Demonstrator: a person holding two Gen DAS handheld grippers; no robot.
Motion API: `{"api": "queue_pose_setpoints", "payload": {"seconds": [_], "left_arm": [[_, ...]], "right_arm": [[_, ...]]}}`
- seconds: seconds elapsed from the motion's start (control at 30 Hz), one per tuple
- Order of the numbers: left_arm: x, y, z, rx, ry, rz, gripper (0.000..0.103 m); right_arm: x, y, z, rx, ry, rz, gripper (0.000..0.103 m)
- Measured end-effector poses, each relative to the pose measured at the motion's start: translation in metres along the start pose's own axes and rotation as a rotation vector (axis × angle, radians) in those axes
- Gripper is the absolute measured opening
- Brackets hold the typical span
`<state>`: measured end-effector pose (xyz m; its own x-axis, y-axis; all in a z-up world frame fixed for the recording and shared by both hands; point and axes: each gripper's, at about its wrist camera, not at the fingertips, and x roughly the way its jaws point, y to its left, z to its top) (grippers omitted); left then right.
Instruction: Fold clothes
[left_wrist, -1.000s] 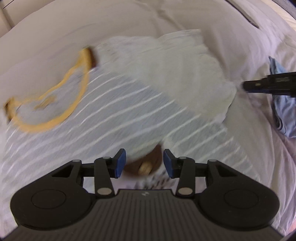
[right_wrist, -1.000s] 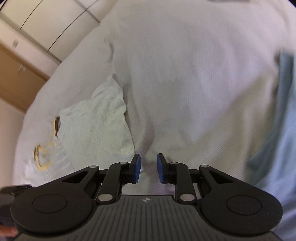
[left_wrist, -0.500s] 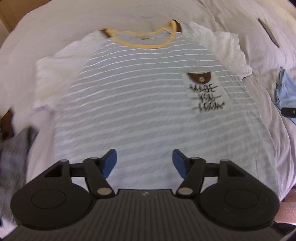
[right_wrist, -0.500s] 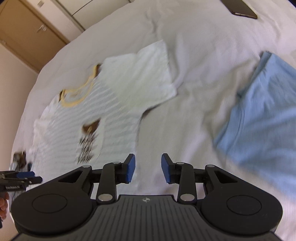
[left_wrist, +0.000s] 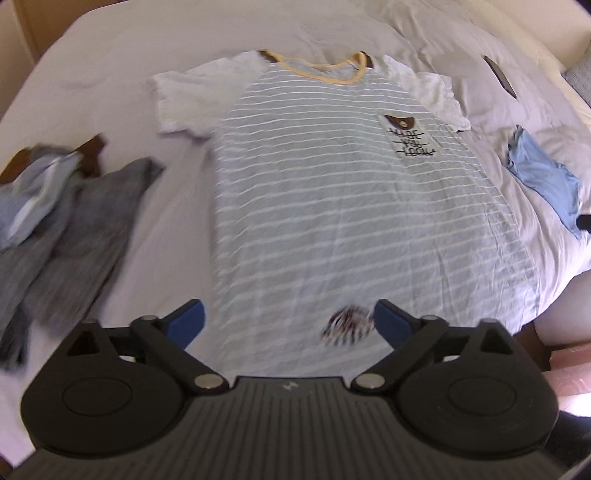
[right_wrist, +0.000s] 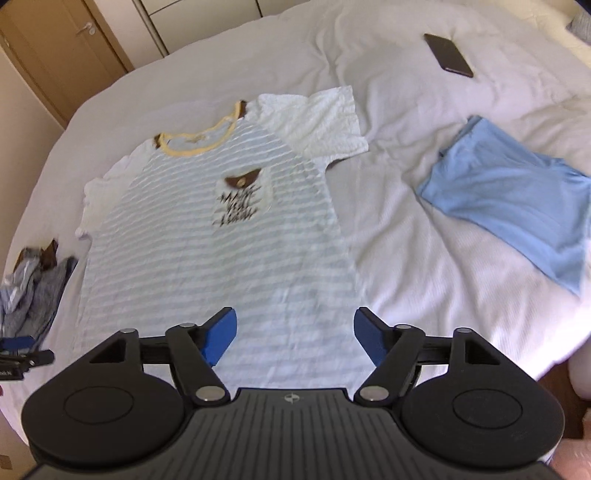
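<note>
A striped T-shirt (left_wrist: 332, 192) lies spread flat, face up, across the middle of the white bed (right_wrist: 406, 240), collar toward the top of the frame. The left hand-held gripper (left_wrist: 288, 323) hangs over its hem with fingers spread wide, holding nothing. The right hand-held gripper (right_wrist: 295, 332) is likewise spread and empty. A blurred grey garment (left_wrist: 74, 229), possibly two pieces, sits at centre left; a blue garment (right_wrist: 517, 199) at right; a phone (right_wrist: 447, 54) upper right.
</note>
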<state>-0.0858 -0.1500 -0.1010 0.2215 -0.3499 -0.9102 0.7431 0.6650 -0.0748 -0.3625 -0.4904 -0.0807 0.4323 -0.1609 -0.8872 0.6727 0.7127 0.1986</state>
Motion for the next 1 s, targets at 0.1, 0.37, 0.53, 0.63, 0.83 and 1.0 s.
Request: {"api": "queue_pose_setpoints", "payload": {"seconds": [0.1, 0.37, 0.53, 0.63, 0.83, 1.0], "left_arm": [[-0.017, 0.011, -0.023, 0.007, 0.032, 0.028, 0.102], [-0.04, -0.007, -0.078, 0.021, 0.082, 0.063, 0.102], [-0.048, -0.031, -0.079, -0.034, 0.052, 0.08, 0.102], [-0.055, -0.048, -0.069, -0.038, 0.018, 0.096, 0.102], [-0.07, -0.079, -0.041, -0.052, -0.047, 0.12, 0.102], [-0.084, -0.103, -0.01, -0.044, -0.13, 0.112, 0.102]], "right_arm": [[-0.015, 0.024, -0.018, -0.073, 0.026, -0.036, 0.08], [-0.03, 0.069, -0.05, -0.276, 0.045, -0.073, 0.083], [-0.037, 0.062, -0.051, -0.302, 0.048, -0.047, 0.09], [-0.041, 0.058, -0.051, -0.317, 0.05, -0.031, 0.09], [-0.048, 0.046, -0.037, -0.334, 0.044, -0.014, 0.09], [-0.06, 0.038, -0.014, -0.325, 0.009, -0.005, 0.091]]}}
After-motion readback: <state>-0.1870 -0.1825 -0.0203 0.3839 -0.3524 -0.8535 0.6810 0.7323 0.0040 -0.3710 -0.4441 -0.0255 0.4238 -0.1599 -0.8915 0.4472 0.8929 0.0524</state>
